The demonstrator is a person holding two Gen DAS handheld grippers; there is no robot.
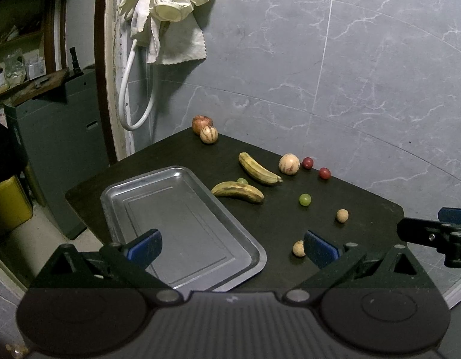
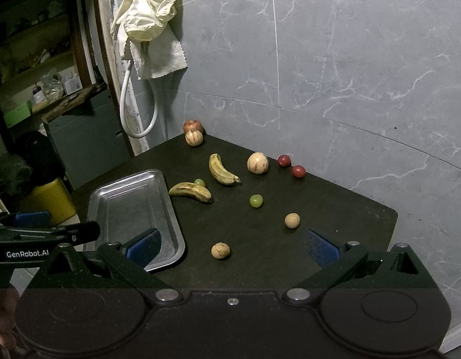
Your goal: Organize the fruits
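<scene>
Lying loose on the dark table (image 2: 335, 209), the fruits are spread in an arc to the right of an empty metal tray (image 2: 134, 209) that sits near the table's left edge. Closest to the tray is a spotted banana (image 2: 191, 192) with a green grape (image 2: 200, 182) just behind it, touching or nearly so; a second banana (image 2: 221, 170) lies a little farther back, and beside its tip stands a pale striped melon-like fruit (image 2: 257, 163). Two small red fruits (image 2: 291, 166) rest near the wall, close together but apart. Another green grape (image 2: 256, 200) sits alone mid-table, with a tan round fruit (image 2: 292, 220) to its right and a second tan round fruit (image 2: 220, 250) nearest the camera. At the far corner a red pomegranate-like fruit (image 2: 192, 126) and a second striped fruit (image 2: 194, 138) stand touching. The right gripper (image 2: 233, 246) hangs above the near part of the table with its blue-padded fingers spread wide, grasping nothing, the nearest tan fruit lying between them in the view. The left gripper (image 1: 233, 246) is likewise spread and empty, poised over the tray's near end. Behind the table rises a grey marbled wall (image 2: 350, 59), where a pale cloth and gloves (image 2: 149, 24) hang above a looped white hose (image 2: 125, 113).
</scene>
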